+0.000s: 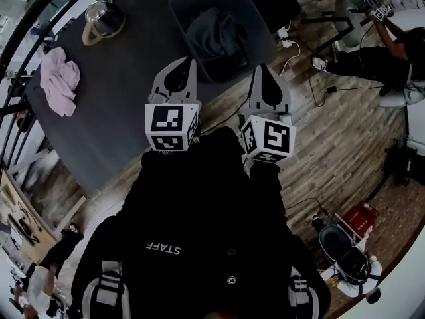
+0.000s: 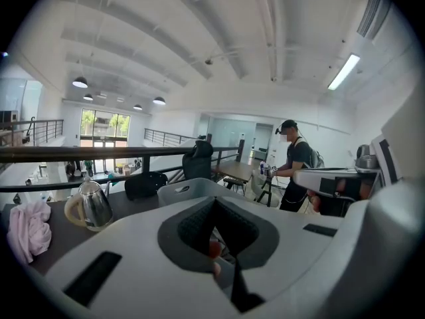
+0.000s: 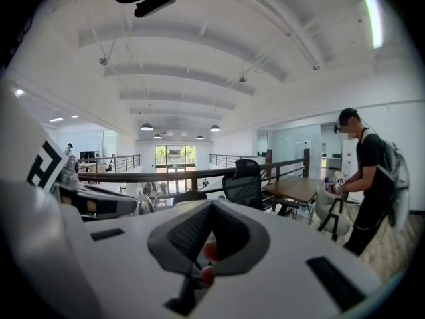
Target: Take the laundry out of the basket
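Both grippers, left (image 1: pixel 186 62) & right (image 1: pixel 261 69), have jaws pressed together w/ nothing betw. them, held side by side pointing to 12 o'clock – prob. lining up on the dark laundry (image 1: pixel 216 37) piled in the grey basket (image 1: pixel 176 8) at the table (image 1: pixel 126 92) edge – not yet reached.

A dark grey table (image 1: pixel 126 98) stands on a wooden floor (image 1: pixel 332 145). A grey basket (image 1: pixel 178 15) sits by its right-hand edge, a kettle (image 1: pixel 103 20) well apart toward the far left, and a crumpled pink cloth (image 1: pixel 60 78) near the left edge
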Action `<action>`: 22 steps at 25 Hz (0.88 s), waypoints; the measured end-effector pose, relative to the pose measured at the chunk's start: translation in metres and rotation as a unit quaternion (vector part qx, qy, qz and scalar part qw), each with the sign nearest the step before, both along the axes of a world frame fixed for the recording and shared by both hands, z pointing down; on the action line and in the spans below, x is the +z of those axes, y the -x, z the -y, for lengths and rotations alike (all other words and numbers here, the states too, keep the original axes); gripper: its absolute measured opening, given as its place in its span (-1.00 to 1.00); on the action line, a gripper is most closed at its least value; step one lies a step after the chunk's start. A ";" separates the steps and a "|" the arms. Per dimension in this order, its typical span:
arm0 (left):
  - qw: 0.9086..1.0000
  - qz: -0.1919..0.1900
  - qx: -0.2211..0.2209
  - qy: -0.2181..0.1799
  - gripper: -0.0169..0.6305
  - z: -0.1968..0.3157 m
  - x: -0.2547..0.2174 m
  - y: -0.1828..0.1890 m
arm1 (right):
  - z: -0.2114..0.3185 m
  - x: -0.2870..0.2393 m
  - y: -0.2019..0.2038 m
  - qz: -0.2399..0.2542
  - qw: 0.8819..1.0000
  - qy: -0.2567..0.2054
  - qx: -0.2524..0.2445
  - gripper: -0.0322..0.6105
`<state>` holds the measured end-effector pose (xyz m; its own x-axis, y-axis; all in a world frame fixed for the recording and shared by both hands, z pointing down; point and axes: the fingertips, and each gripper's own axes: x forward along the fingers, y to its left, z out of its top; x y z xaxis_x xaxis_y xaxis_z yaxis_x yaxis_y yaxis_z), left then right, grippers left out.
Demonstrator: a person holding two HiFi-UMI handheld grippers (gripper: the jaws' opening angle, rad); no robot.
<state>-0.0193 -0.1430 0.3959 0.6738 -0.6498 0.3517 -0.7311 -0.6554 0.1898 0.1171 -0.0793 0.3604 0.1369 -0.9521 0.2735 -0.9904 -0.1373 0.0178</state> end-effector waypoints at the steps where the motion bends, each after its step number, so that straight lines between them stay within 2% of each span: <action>1: 1.000 0.001 -0.001 0.003 -0.94 0.002 0.003 -0.002 | 0.003 0.005 0.000 0.001 1.000 0.007 -0.004 -0.86; 6: 1.000 0.009 -0.007 0.028 -0.94 0.010 0.024 -0.007 | 0.021 0.035 0.005 0.013 0.998 0.054 -0.032 -0.86; 12: 0.997 0.020 -0.037 0.059 -0.94 0.021 0.043 -0.011 | 0.044 0.060 0.008 0.063 0.992 0.087 -0.072 -0.86; 17: 0.995 0.023 -0.047 0.089 -0.94 0.028 0.058 -0.016 | 0.066 0.091 0.026 0.092 0.976 0.138 -0.138 -0.86; 22: 0.989 0.036 -0.053 0.132 -0.94 0.037 0.082 -0.020 | 0.081 0.121 0.026 0.103 0.965 0.183 -0.156 -0.86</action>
